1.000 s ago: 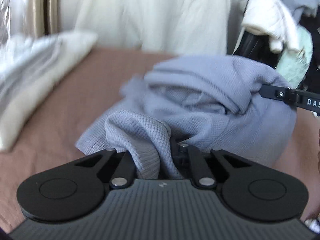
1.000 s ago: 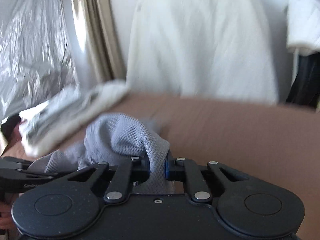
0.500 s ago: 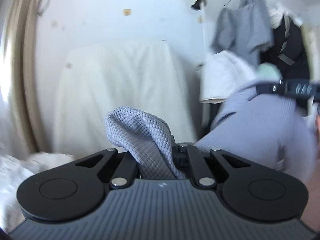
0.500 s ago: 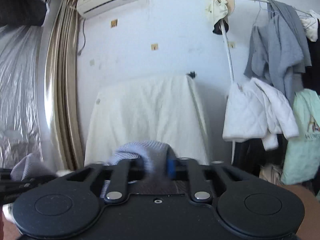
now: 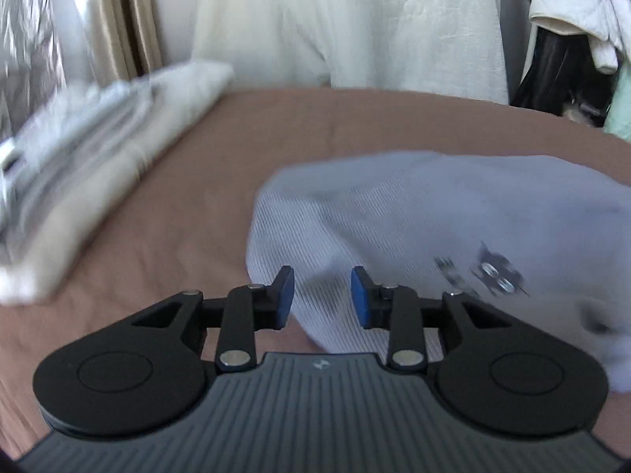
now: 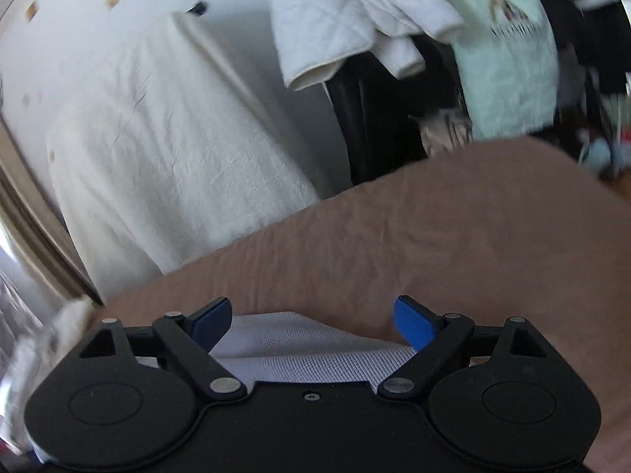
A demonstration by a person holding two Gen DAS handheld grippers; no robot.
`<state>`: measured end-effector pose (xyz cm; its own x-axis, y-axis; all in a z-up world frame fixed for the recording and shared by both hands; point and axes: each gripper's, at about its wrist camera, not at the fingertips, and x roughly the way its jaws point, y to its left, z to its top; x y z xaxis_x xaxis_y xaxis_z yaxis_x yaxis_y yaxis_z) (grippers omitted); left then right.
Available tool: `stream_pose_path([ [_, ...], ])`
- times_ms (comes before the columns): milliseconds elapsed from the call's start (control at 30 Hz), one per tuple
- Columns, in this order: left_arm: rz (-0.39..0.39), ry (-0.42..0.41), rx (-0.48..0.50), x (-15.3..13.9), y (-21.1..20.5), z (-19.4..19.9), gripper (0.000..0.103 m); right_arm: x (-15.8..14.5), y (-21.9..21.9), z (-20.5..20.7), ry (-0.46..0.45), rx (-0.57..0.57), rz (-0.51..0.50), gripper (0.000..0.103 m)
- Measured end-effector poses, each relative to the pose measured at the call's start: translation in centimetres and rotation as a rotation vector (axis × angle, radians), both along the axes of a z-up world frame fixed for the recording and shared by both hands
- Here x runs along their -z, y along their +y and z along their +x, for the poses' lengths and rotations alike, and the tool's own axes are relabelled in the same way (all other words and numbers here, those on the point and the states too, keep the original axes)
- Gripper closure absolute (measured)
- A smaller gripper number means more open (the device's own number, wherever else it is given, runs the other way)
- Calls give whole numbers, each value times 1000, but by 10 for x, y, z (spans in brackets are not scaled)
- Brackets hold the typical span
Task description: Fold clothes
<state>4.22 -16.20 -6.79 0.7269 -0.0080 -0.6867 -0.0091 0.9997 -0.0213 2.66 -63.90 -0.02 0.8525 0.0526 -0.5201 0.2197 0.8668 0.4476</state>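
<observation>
Releasing the pale grey waffle-knit garment (image 5: 414, 213) onto the brown bedsheet (image 5: 189, 205) — both the left gripper (image 5: 322, 291) and right gripper (image 6: 311, 319) were opening, pads clear — smoothing likely came next.

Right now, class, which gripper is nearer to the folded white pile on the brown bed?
Left. The left gripper has the white pile just ahead-left; from the right gripper, only its edge shows at far left.
</observation>
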Motion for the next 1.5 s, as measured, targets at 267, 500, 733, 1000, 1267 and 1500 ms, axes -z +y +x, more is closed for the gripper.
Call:
stream_pose_path([
  [267, -98, 35, 216, 32, -50, -26, 59, 23, 19, -17, 192, -82, -54, 10],
  [500, -149, -3, 224, 18, -69, -33, 57, 47, -15, -19, 255, 23, 154, 10],
  [733, -355, 55, 186, 43, -73, -21, 56, 54, 6, 2, 290, -96, 31, 21],
  [1000, -142, 5, 233, 37, -95, -24, 54, 88, -17, 13, 355, -63, 265, 21],
  [1267, -214, -97, 221, -2, -88, -7, 97, 65, 3, 26, 60, -38, -41, 97],
  [1500, -100, -451, 104, -77, -73, -22, 100, -21, 38, -44, -356, 6, -159, 98],
])
